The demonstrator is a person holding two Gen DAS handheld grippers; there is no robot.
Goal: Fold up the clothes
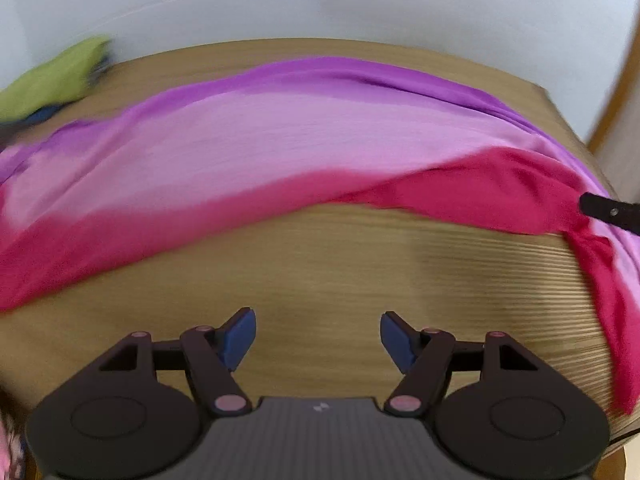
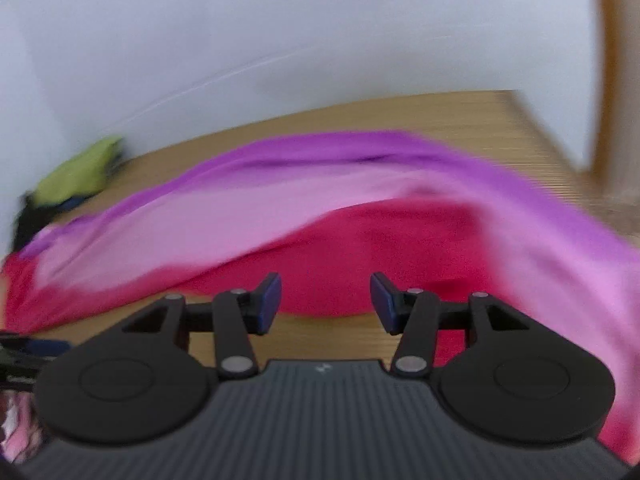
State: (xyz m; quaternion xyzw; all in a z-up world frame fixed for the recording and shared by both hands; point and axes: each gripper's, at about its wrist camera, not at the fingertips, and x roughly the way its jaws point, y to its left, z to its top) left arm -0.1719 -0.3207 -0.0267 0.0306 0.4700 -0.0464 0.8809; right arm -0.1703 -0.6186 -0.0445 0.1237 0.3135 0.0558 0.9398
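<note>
Both views are smeared by motion. The striped garment runs off the left and right edges of the left wrist view, so its outline cannot be read. The green cloth at the far left is cut off and too blurred to name. The garment hides much of the tabletop.

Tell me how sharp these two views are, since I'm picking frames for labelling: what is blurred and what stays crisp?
Left wrist view: the garment, the green cloth and the table grain are motion-smeared; the left gripper stays crisp. Right wrist view: heavier smear on garment and wall, the right gripper sharp. Both views bow straight edges, fisheye-style.
</note>
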